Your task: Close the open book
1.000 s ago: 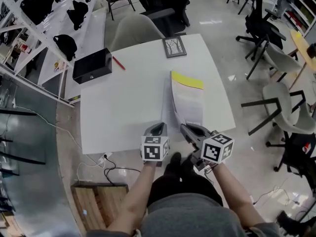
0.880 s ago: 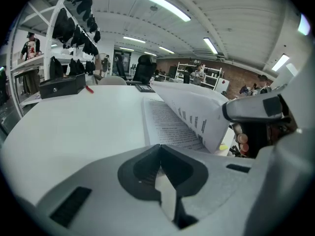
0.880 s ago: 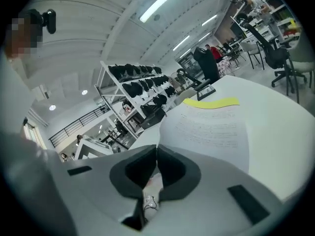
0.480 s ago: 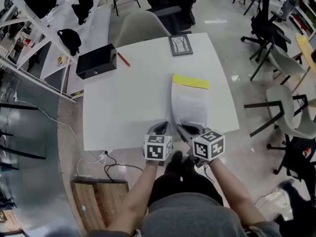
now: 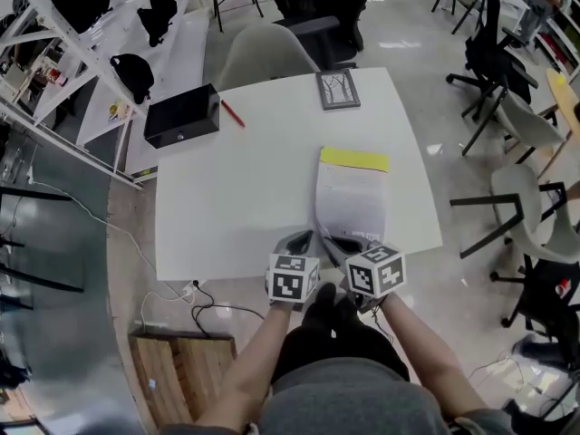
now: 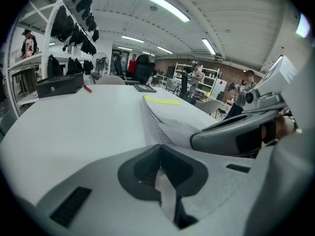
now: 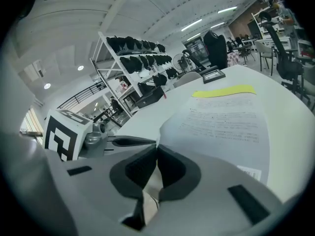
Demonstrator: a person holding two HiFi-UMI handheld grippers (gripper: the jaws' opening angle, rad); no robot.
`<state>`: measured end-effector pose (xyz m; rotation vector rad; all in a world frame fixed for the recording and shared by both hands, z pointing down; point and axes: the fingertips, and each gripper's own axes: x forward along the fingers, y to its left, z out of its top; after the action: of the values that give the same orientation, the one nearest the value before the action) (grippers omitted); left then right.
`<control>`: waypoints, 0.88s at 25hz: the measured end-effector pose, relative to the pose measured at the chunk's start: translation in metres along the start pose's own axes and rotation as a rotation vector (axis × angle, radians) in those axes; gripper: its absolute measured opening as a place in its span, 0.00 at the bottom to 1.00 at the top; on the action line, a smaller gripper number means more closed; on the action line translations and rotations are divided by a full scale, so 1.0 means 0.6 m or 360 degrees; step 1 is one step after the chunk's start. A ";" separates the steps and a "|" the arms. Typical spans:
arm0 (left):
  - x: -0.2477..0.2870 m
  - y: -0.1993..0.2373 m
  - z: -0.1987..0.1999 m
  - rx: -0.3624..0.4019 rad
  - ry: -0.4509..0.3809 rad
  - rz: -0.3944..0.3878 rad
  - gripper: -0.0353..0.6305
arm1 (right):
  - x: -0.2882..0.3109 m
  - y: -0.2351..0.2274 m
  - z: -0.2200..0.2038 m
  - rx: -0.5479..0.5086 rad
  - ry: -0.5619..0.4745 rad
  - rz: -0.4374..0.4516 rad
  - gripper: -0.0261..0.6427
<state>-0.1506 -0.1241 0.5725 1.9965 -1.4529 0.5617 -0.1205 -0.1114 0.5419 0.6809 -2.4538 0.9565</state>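
The book point(image 5: 352, 199) lies flat near the table's front edge, a yellow band across its far end. In the right gripper view its printed top sheet point(image 7: 226, 127) curls up at the near left corner into my right gripper point(image 7: 157, 144), which is shut on that corner. My left gripper point(image 5: 304, 239) is shut just left of the right gripper point(image 5: 333, 239), its tip at the book's near left corner. The left gripper view shows the left gripper point(image 6: 158, 146) with the fanned page edges point(image 6: 160, 127) just past it. Whether it pinches any page is unclear.
On the white table point(image 5: 227, 198) stand a black box point(image 5: 181, 114) and a red pen point(image 5: 232, 113) at the far left, and a small framed picture point(image 5: 337, 89) at the far edge. Office chairs point(image 5: 507, 107) surround the table. A rack with black bags point(image 5: 136, 71) stands left.
My right gripper has sunk and moved left toward the left gripper, bringing the raised sheet down flat onto the book. The left gripper has stayed put.
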 end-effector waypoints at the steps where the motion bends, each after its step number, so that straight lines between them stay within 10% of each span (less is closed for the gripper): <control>1: 0.001 0.000 0.001 0.0005 -0.0001 -0.0001 0.06 | 0.001 -0.001 -0.001 0.0002 0.0007 -0.0003 0.06; 22: -0.004 0.011 0.007 0.0007 -0.0015 0.0022 0.06 | 0.029 -0.007 -0.026 -0.0044 0.0151 -0.0032 0.08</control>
<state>-0.1576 -0.1270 0.5693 1.9964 -1.4734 0.5631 -0.1288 -0.1083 0.5638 0.6349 -2.3689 0.9239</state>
